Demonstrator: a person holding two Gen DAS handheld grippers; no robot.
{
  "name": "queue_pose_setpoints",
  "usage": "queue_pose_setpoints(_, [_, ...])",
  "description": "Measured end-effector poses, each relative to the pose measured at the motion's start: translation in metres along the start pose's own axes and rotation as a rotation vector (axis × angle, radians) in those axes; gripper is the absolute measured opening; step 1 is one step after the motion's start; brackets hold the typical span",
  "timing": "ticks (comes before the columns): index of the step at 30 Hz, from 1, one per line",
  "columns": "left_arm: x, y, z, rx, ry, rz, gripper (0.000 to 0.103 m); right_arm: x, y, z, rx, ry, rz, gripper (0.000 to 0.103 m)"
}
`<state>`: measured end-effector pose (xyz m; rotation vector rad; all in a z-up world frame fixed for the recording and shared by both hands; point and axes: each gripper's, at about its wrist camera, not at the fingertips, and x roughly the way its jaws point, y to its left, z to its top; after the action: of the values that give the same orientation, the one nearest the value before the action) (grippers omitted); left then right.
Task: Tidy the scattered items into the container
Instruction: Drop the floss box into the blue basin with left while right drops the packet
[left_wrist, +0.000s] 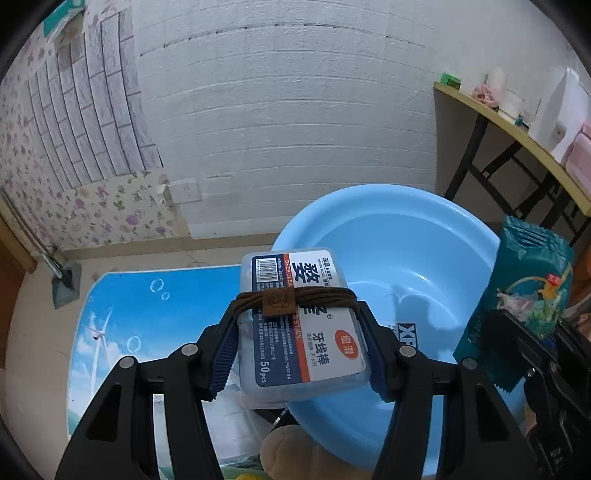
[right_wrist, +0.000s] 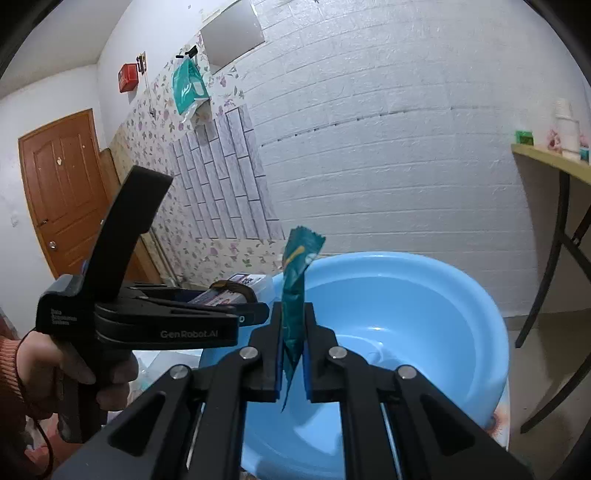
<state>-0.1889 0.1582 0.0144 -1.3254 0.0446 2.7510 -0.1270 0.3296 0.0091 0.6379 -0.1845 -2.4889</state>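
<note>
My left gripper (left_wrist: 298, 306) is shut on a clear floss-pick box (left_wrist: 321, 339) with a white and blue label. A brown hair band (left_wrist: 275, 301) wraps across the box at the fingertips. The box hangs over the near left rim of a light blue basin (left_wrist: 417, 251). My right gripper (right_wrist: 293, 310) is shut on a teal snack packet (right_wrist: 295, 280), held upright and edge-on above the basin (right_wrist: 424, 295). The same packet (left_wrist: 532, 273) shows at the right of the left wrist view. In the right wrist view, a hand (right_wrist: 48, 369) holds the left gripper (right_wrist: 255, 306) with the box (right_wrist: 251, 280).
The basin stands on a mat printed with blue sky (left_wrist: 147, 314). A beige plush shape (left_wrist: 291, 446) lies at its near edge. A folding table (left_wrist: 517, 129) with small items stands to the right against the white brick wall. A grey block (left_wrist: 66, 282) sits by the left wall.
</note>
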Motion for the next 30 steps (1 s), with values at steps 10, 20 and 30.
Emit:
queue_pose_setpoints(10, [-0.012, -0.016, -0.009, 0.074, -0.031, -0.03, 0.06, 0.01, -0.004, -0.005, 0.007, 0.036, -0.002, 0.009])
queue_pose_setpoints(20, [-0.006, -0.031, -0.004, 0.115, -0.063, -0.13, 0.066, 0.001, 0.002, 0.0, 0.034, 0.05, -0.171, 0.028])
queue_pose_setpoints(30, [-0.039, -0.018, -0.01, 0.075, -0.051, -0.155, 0.08, -0.02, 0.01, 0.013, 0.077, 0.04, -0.278, 0.046])
